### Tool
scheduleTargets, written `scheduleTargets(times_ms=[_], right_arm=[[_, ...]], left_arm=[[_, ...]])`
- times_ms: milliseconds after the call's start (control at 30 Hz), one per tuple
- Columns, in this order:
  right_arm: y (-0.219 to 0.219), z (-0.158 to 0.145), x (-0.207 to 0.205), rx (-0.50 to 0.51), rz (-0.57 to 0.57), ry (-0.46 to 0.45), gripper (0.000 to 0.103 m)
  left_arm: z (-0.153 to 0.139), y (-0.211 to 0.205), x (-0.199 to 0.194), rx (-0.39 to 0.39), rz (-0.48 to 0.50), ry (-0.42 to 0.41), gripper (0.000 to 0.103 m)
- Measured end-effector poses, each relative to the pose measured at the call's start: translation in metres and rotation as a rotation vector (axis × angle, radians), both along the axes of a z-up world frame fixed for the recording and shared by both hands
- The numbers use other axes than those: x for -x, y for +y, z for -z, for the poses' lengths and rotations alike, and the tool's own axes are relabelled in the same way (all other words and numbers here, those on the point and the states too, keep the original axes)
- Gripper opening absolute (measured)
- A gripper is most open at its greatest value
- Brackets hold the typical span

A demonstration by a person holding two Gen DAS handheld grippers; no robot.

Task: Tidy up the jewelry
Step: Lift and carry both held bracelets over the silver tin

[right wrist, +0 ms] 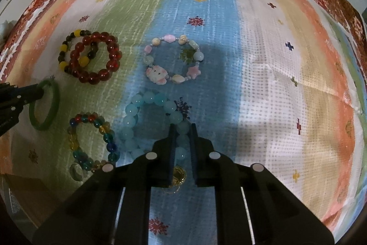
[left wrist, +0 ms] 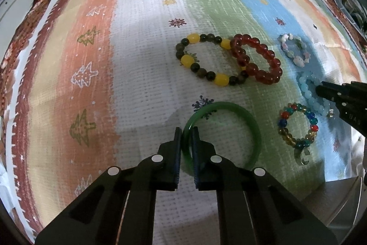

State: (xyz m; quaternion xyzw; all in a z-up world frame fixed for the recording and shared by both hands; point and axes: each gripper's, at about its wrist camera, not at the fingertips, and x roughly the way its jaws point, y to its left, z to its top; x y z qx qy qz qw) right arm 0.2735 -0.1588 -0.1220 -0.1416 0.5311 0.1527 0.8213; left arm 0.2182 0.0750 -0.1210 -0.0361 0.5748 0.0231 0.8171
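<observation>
**Two bracelets gripped at once: lifting them cleanly**

The left hand-held gripper [left wrist: 186, 130] is clamped on the near-left arc of the smooth green jade-like bangle [left wrist: 250, 121], which lies flat on the striped, snowflake-printed cloth [left wrist: 137, 61] covering the tabletop. The right hand-held gripper [right wrist: 182, 128] is clenched on one bead of the pale blue round-bead bracelet [right wrist: 146, 102], whose loop lies on the blue stripe with a small gold charm [right wrist: 177, 176] under the fingers.

Both grips look narrow, so a slow, straight lift is advised. The bangle is rigid and glossy and is pinched across a thin rim; it is likely to pivot or slip if swung, so it is best kept hanging level below the pads. The blue bracelet is presumably strung on elastic and will sag when raised, so it should be carried clear of the multicoloured glass-bead bracelet with a crescent charm [right wrist: 91, 141] just beside it.

The dark red translucent bead bracelet [left wrist: 257, 59] overlaps the yellow-and-dark-green bead bracelet [left wrist: 206, 59], and the pastel bracelet with a white cat charm [right wrist: 174, 59] lies apart; these are left untouched. No box or tray is visible, so the destination cannot be told.
</observation>
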Motion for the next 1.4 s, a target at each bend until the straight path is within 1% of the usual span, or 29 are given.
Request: scheduleTargets(times_ms=[200, 333, 433, 500, 633, 700, 900, 1000, 1100, 1300, 1400], right_arm=[[-0.003, -0.004, 0.003, -0.012, 0.002, -0.003, 0.013], [-0.005, -0.014, 0.009, -0.029, 0.006, -0.018, 0.013], [-0.007, -0.024, 0.016, -0.047, 0.006, -0.038, 0.013], [-0.009, -0.036, 0.025, -0.07, 0.003, -0.071, 0.013], [-0.011, -0.054, 0.037, -0.094, -0.003, -0.108, 0.013], [-0.012, -0.061, 0.043, -0.094, -0.002, -0.125, 0.013], [-0.014, -0.087, 0.069, -0.123, -0.011, -0.184, 0.013], [-0.014, -0.102, 0.085, -0.147, -0.019, -0.218, 0.013], [-0.01, -0.114, 0.099, -0.146, -0.042, -0.256, 0.013], [-0.013, -0.13, 0.128, -0.197, -0.061, -0.285, 0.013], [-0.016, -0.134, 0.147, -0.217, -0.074, -0.294, 0.013]], left_arm=[[-0.008, 0.002, 0.001, 0.008, -0.014, -0.016, 0.007], [-0.018, 0.001, 0.006, 0.001, -0.023, -0.042, 0.007], [-0.031, 0.003, 0.013, 0.007, -0.039, -0.081, 0.007], [-0.039, 0.003, 0.018, 0.011, -0.045, -0.104, 0.007], [-0.058, -0.001, 0.029, -0.026, -0.067, -0.16, 0.007], [-0.065, -0.004, 0.036, -0.021, -0.075, -0.182, 0.007], [-0.094, -0.017, 0.063, 0.009, -0.055, -0.264, 0.007], [-0.102, -0.027, 0.073, 0.014, -0.042, -0.293, 0.007], [-0.105, -0.034, 0.081, 0.01, -0.032, -0.308, 0.007], [-0.112, -0.044, 0.11, 0.034, -0.017, -0.345, 0.007], [-0.114, -0.051, 0.125, 0.044, -0.001, -0.359, 0.007]])
